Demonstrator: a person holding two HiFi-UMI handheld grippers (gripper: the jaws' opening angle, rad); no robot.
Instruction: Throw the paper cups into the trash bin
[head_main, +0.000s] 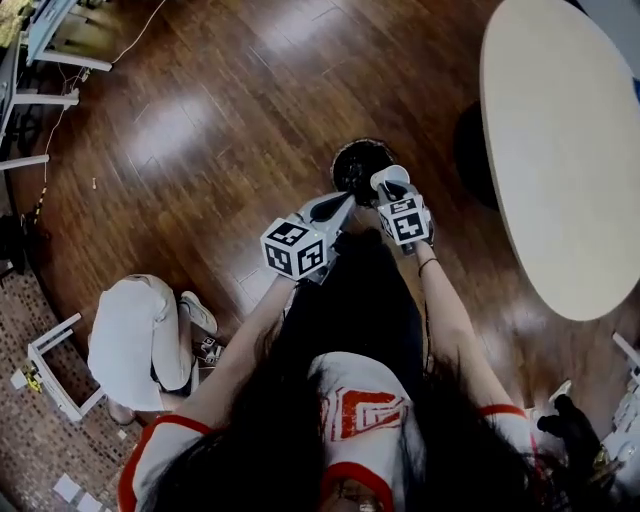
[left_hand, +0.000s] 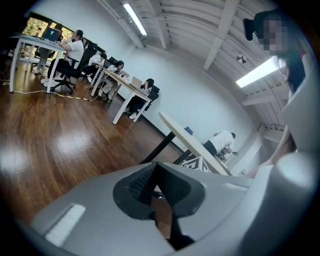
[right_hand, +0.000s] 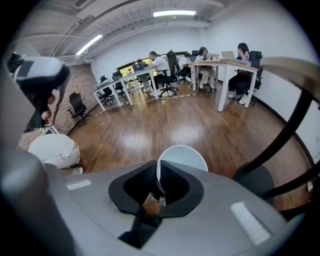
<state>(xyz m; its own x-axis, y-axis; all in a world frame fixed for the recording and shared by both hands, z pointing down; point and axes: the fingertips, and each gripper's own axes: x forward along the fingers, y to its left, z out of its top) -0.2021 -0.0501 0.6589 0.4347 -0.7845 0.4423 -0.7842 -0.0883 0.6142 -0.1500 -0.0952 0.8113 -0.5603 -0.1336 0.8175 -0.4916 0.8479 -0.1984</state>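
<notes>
**Releasing the Paper Cup Over the Bin**

1. Far left. A crouched person in white (head_main: 135, 335) is on the wood floor (head_main: 200, 120), well apart from my work area. No action is required there.

2. Left gripper (head_main: 338, 208). Its own view shows the jaws closed tip to tip with nothing between them. Only floor shows through the gap behind the pads. It hangs just beside the bin's near rim. I would hold it off to that side so it does not block the drop.

3. Trash bin (head_main: 352, 160). It is dark and round, and stands on the floor directly ahead of both grippers.

4. Paper cup (right_hand: 184, 156). It is white and pinched by its thin wall in the right gripper (right_hand: 158, 170), whose jaws stand narrow and clamped on it. In the head view the cup overlaps the bin's right rim rather than its centre.

5. Procedure, as I judge it:
   - Carry the cup a little leftward until it sits over the middle of the opening.
   - Lower it close to the rim.
   - Open the jaws fully in one motion.
   - Caution: the cup is light. It may cling to one pad or glance off the rim if released off-centre.

6. Far right. The oval table (head_main: 565, 150) stands near the bin. No other cup shows in any view.
</notes>
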